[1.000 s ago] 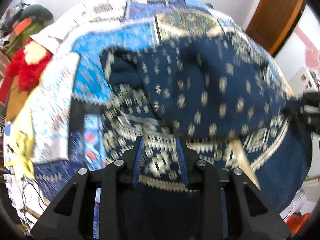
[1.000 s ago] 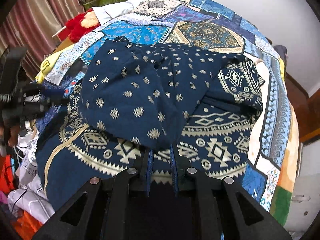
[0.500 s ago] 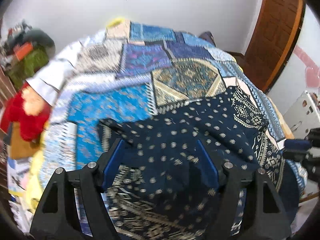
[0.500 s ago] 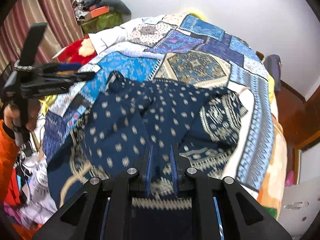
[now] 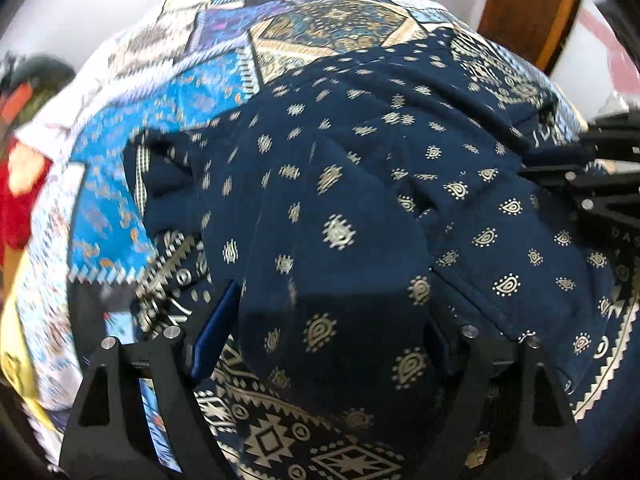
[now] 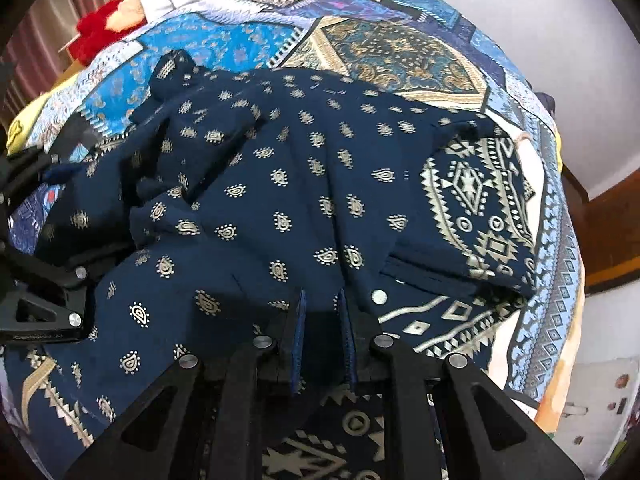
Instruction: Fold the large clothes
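A large navy garment (image 5: 360, 200) with gold paisley dots and a geometric border lies crumpled on the patchwork bedspread (image 5: 168, 92), its upper layer folded over the lower part. My left gripper (image 5: 328, 332) points steeply down over it. Its jaws are opening and stand wide; a fold of the cloth drapes between them, with the left pad beside it and not pressing on it. My right gripper (image 6: 322, 320) is shut on the garment's (image 6: 300, 184) near edge. Each gripper shows in the other view: the right gripper (image 5: 580, 184) and the left gripper (image 6: 40, 300).
The bedspread (image 6: 400, 52) covers the whole bed. A red plush toy (image 6: 104, 24) lies at the bed's far left edge, with a yellow cloth (image 6: 20, 136) near it. A wooden door (image 5: 532, 12) and a white wall stand behind the bed.
Both grippers dropped back toward the bed, carrying the dotted layer forward over the border part. The left jaws went from closed on the cloth to wide apart; the right stayed shut.
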